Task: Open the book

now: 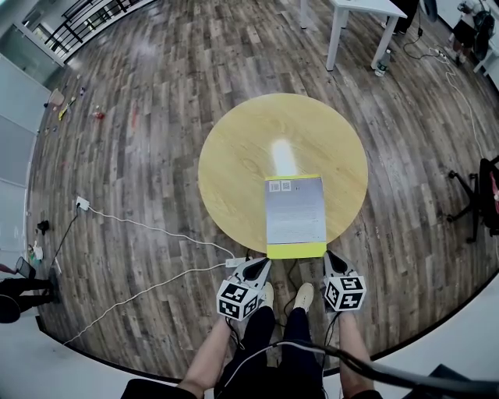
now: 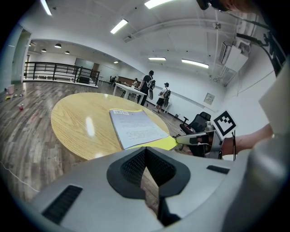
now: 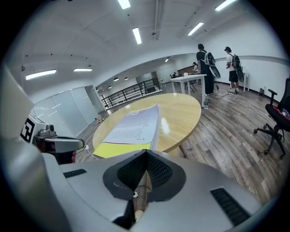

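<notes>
A dark wood-plank floor (image 1: 156, 117) fills the head view, with a round pale-wood table (image 1: 234, 156) at centre. A white table (image 1: 337, 35) stands upper right, a black railing (image 1: 86, 19) upper left, and a black office chair (image 1: 475, 195) at the right edge. White cables (image 1: 140, 226) trail across the lower left. Strip lights (image 2: 118, 26) line the white ceiling.
</notes>
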### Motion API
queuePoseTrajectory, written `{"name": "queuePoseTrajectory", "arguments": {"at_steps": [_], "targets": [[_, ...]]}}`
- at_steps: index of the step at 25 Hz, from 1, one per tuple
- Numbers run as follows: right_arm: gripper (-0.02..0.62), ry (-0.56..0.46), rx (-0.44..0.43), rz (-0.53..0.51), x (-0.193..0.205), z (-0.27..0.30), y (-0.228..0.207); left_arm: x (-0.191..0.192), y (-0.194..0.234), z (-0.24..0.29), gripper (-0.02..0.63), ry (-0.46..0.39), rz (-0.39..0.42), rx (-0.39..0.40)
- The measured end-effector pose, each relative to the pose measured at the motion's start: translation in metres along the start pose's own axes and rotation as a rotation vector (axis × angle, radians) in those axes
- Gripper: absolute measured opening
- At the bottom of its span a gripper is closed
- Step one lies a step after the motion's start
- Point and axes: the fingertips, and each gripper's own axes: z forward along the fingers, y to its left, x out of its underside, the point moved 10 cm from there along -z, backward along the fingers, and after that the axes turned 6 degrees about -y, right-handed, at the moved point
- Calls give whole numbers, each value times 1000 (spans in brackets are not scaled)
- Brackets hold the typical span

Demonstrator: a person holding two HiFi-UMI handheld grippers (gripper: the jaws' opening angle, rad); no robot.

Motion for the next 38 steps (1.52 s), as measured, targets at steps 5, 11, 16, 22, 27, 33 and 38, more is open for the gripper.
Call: {"name": "queuePoseTrajectory", "arguments": {"at_steps": [5, 11, 16, 22, 27, 33, 38], "targets": [[3, -10, -1, 11, 0, -1, 1, 0, 1, -1, -2, -7, 1, -2], [3, -14, -1, 16, 0, -2, 0, -1, 2, -3, -2, -16, 2, -9], [3, -30, -9, -8, -6, -5, 6, -5, 3, -6, -2, -28, 4, -17], [3, -64, -44, -52, -19, -10, 22, -16, 5, -15, -2, -59, 12, -33], [3, -88, -63, -76, -30, -14, 38, -29, 10, -32, -2, -99, 21, -60], [3, -120, -97, -120, -49, -19, 60, -40, 17, -57, -2, -142, 24, -95], [3, -142, -123, -155, -61, -19, 78, -46, 19, -73, -2, -179, 29, -112]]}}
